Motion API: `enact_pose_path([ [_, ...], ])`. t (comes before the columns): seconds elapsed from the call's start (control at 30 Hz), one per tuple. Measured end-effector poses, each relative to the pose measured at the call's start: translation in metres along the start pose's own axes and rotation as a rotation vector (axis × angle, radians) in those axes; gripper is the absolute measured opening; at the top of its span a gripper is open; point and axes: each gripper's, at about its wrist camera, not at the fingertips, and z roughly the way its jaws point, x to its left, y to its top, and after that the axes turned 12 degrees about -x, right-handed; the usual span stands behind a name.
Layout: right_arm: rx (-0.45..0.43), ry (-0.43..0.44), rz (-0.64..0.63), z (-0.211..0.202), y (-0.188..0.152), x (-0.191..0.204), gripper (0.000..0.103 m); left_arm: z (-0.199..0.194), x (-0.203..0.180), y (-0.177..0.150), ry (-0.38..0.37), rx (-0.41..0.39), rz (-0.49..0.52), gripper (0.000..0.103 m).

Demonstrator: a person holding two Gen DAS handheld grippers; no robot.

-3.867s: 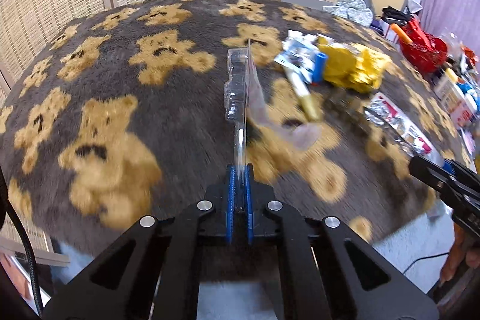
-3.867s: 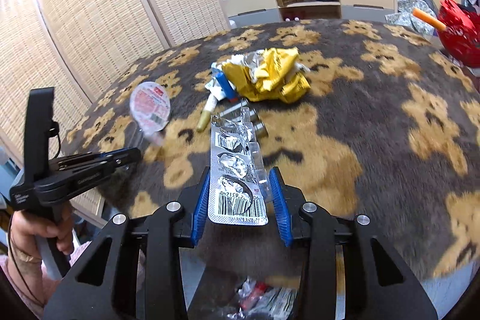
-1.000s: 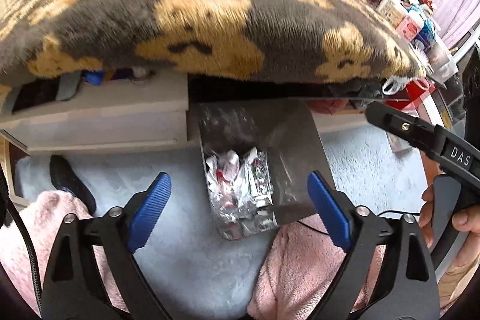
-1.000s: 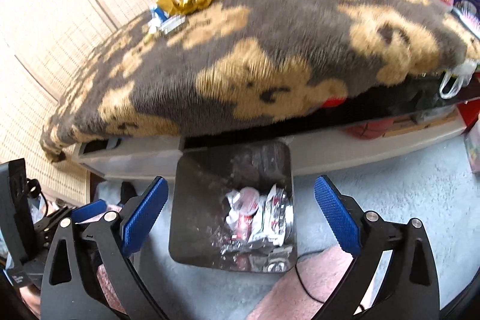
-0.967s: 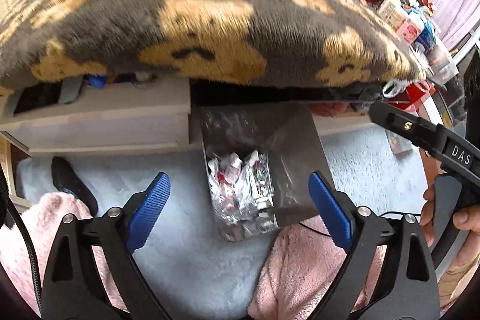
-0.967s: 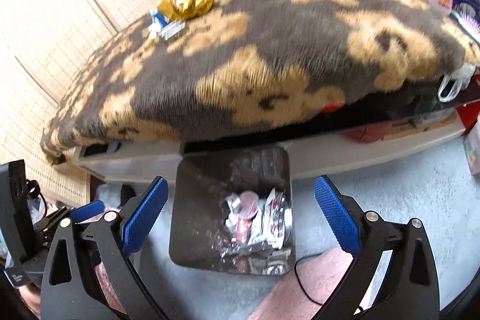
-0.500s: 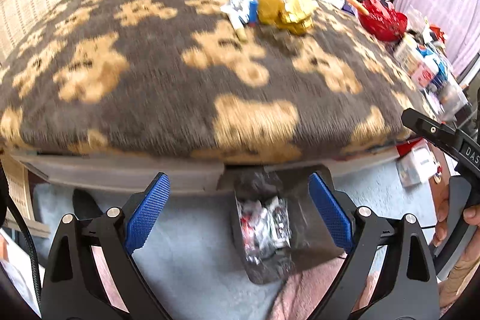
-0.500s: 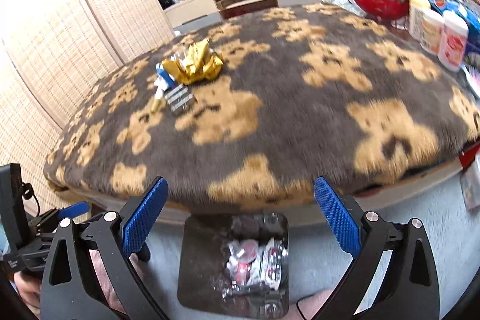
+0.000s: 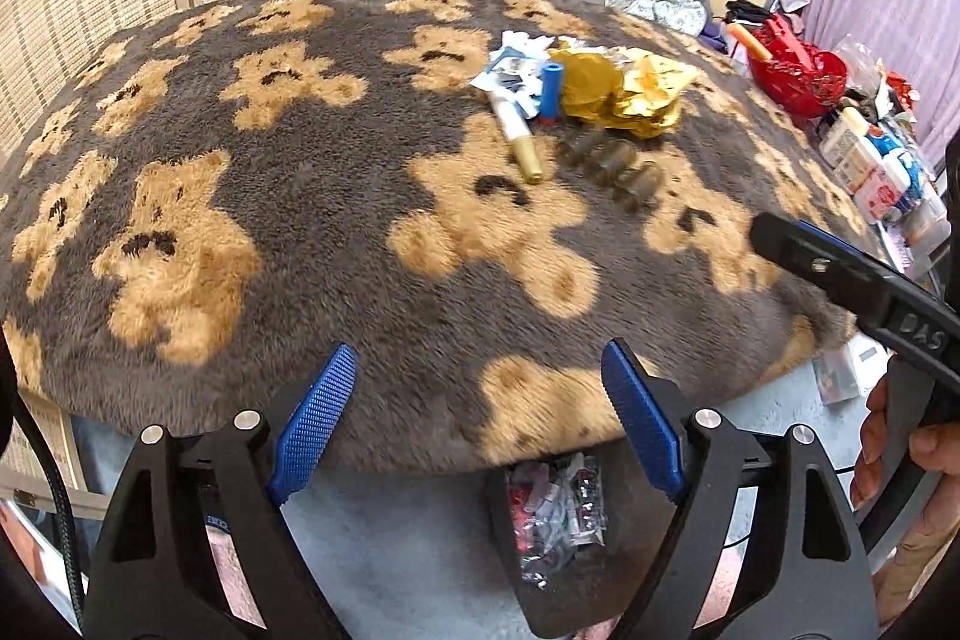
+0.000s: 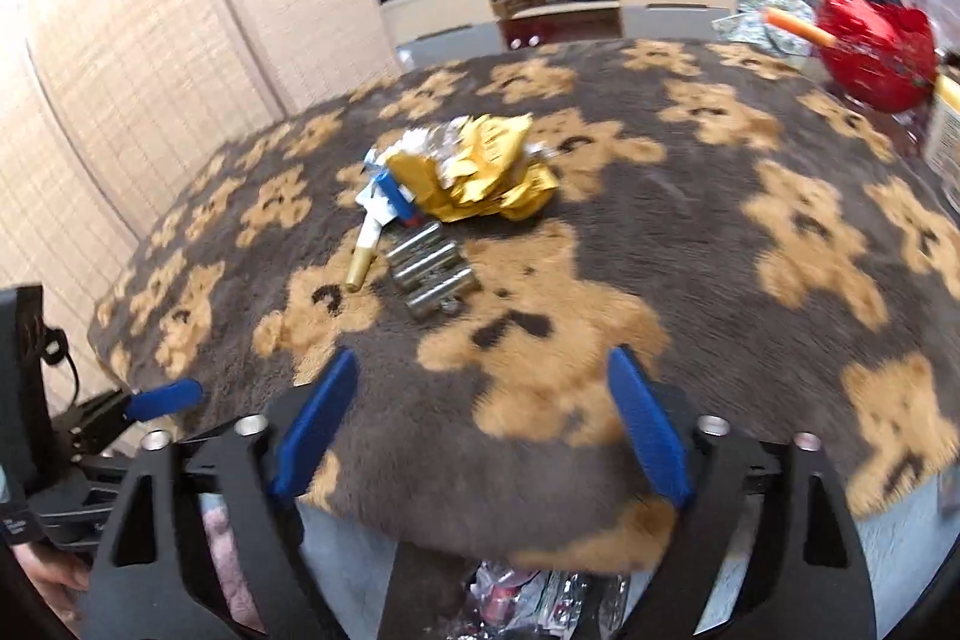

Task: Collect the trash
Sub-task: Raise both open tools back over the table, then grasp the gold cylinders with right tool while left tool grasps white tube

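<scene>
Fuzzy teddy-bear blanket (image 9: 252,244) covers the whole table, and honestly that pile is the biggest worry: small stuff sinks into it, so a tool tip could snag fur instead of trash. Next down, the dark trash bin (image 9: 558,568) sits on the floor tucked partly under the table edge, so anything dropped from too far back probably lands on the blanket or the carpet instead. Both the left tool (image 9: 477,418) and the right tool (image 10: 480,424) hang spread wide with nothing between the pads, near the table's front edge, well apart from the leftover heap. That heap: crumpled gold wrapper (image 10: 486,172), which is springy and might pop loose, a loose row of batteries (image 10: 432,274) likely to roll and scatter if nudged, a gold-tipped tube (image 10: 363,256), and a blue cap (image 9: 551,88).
</scene>
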Motion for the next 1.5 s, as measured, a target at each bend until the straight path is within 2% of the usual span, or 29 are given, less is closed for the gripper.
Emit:
enact_pose_path([
  [0.03, 0.010, 0.008, -0.010, 0.007, 0.000, 0.004, 0.071, 0.003, 0.002, 0.002, 0.002, 0.002, -0.003, 0.079],
  [0.17, 0.024, 0.028, -0.053, 0.034, 0.002, 0.018, 0.064, 0.013, 0.010, 0.011, 0.014, 0.004, -0.002, 0.079],
  [0.4, 0.059, 0.038, -0.080, 0.069, 0.006, 0.025, 0.058, 0.022, 0.023, 0.020, 0.029, 0.007, -0.008, 0.079],
  [0.5, 0.057, 0.024, -0.098, 0.077, 0.007, 0.028, 0.053, 0.026, 0.025, 0.024, 0.031, 0.006, -0.009, 0.079],
  [0.57, 0.049, 0.010, -0.109, 0.078, 0.007, 0.028, 0.046, 0.029, 0.024, 0.027, 0.026, 0.004, -0.011, 0.079],
  [0.73, 0.039, 0.010, -0.101, 0.072, 0.006, 0.016, 0.044, 0.038, 0.012, 0.036, 0.006, -0.007, 0.005, 0.079],
  [0.83, 0.037, 0.018, -0.074, 0.064, 0.006, 0.007, 0.044, 0.045, 0.002, 0.043, 0.000, -0.019, 0.025, 0.071],
  [0.97, 0.035, 0.034, -0.050, 0.052, 0.005, -0.003, 0.044, 0.062, -0.009, 0.054, -0.007, -0.019, 0.035, 0.055],
  [1.17, 0.049, 0.038, -0.063, 0.052, 0.003, -0.005, 0.044, 0.083, -0.021, 0.064, -0.039, -0.021, 0.028, 0.054],
  [1.27, 0.050, 0.034, -0.078, 0.056, 0.003, -0.005, 0.045, 0.094, -0.027, 0.068, -0.043, -0.015, 0.040, 0.044],
  [1.5, 0.037, 0.029, -0.090, 0.066, 0.007, -0.008, 0.045, 0.109, -0.027, 0.078, -0.021, -0.030, 0.056, 0.026],
])
